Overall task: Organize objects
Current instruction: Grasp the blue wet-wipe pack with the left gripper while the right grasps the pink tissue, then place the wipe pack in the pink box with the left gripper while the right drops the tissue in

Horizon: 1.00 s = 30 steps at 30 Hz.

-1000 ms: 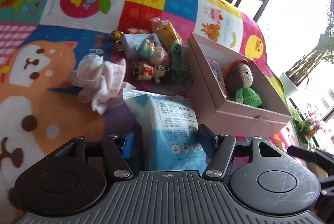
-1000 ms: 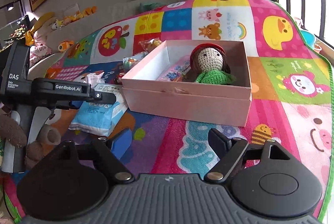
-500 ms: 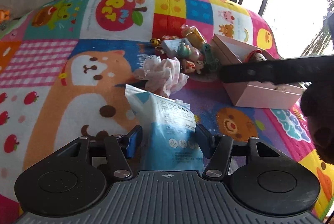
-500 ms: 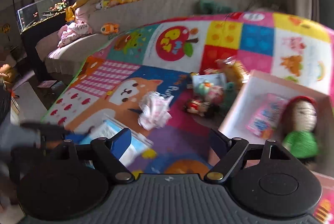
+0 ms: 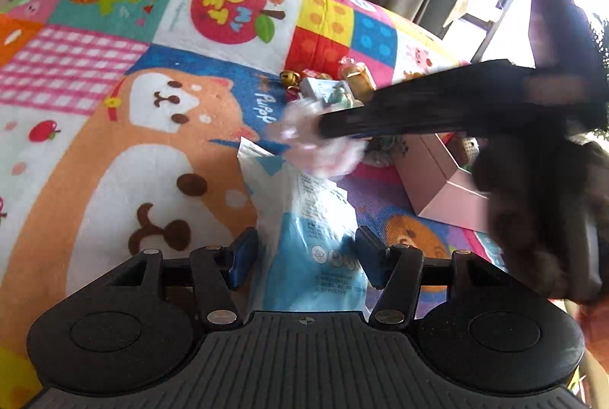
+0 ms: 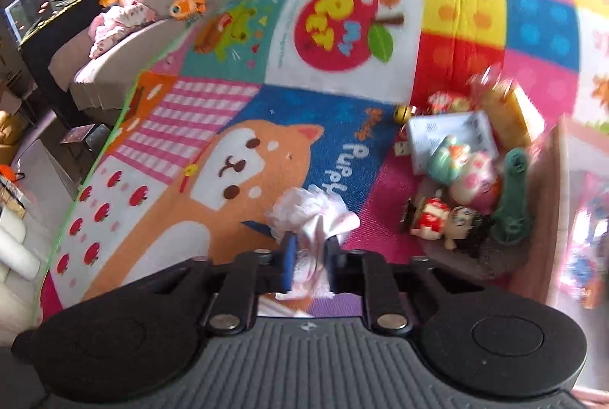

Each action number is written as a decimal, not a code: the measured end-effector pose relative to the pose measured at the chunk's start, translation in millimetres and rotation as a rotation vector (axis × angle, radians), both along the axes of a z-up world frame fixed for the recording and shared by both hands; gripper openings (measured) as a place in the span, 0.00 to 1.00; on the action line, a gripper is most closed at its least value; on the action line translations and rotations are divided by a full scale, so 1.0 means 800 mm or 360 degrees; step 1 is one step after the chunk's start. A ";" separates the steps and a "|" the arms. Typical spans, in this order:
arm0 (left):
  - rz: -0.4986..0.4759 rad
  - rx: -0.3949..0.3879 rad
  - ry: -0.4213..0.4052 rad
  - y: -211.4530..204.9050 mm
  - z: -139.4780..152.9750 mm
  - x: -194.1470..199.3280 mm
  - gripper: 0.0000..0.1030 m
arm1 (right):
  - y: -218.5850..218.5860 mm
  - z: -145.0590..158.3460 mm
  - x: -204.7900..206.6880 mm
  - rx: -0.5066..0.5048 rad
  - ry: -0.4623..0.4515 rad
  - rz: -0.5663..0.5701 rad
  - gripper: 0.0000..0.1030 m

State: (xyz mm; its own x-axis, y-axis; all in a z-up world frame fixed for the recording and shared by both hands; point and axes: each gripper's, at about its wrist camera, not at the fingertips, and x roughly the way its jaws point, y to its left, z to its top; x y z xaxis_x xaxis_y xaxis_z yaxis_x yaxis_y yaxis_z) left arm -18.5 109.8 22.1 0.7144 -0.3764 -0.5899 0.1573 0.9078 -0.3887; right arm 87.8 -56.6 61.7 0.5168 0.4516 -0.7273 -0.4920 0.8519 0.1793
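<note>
My right gripper [image 6: 309, 262] is shut on a white-and-pink frilly cloth [image 6: 312, 214] over the colourful play mat [image 6: 190, 157]; it shows blurred in the left wrist view [image 5: 316, 138], reaching in from the right. My left gripper [image 5: 304, 256] is open around a blue-and-white tissue pack [image 5: 308, 230] that lies on the mat between its fingers. A pink open box [image 5: 437, 180] stands to the right. A heap of small toys [image 6: 464, 176] lies between the cloth and the box.
The heap holds a white card box [image 6: 453, 135], a green tool [image 6: 512, 195], a small doll figure [image 6: 445, 218] and a yellow packet [image 6: 510, 112]. A sofa with plush toys [image 6: 125, 13] lies beyond the mat's left edge.
My right gripper swung left from the pink box to the frilly cloth and shut on it. My left gripper drew back from the box, the tissue pack still between its open fingers.
</note>
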 end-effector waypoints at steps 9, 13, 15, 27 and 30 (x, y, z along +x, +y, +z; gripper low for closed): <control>-0.0091 0.0013 0.0037 -0.021 0.008 -0.021 0.56 | -0.133 0.050 -0.136 0.0074 -0.0145 -0.0068 0.11; -0.0202 -0.0072 0.0051 -0.044 0.020 -0.033 0.55 | -0.191 0.038 -0.184 0.0050 -0.0116 -0.0213 0.11; -0.0286 -0.0127 0.0039 -0.063 0.032 -0.037 0.54 | -0.216 0.029 -0.203 0.0041 -0.0114 -0.0306 0.11; -0.0377 -0.0010 -0.0367 -0.209 0.128 0.062 0.55 | -0.305 -0.003 -0.256 0.0239 -0.0174 -0.0582 0.11; -0.0328 0.0069 -0.0320 -0.245 0.107 0.120 0.55 | -0.314 -0.004 -0.261 0.0259 -0.0229 -0.0625 0.11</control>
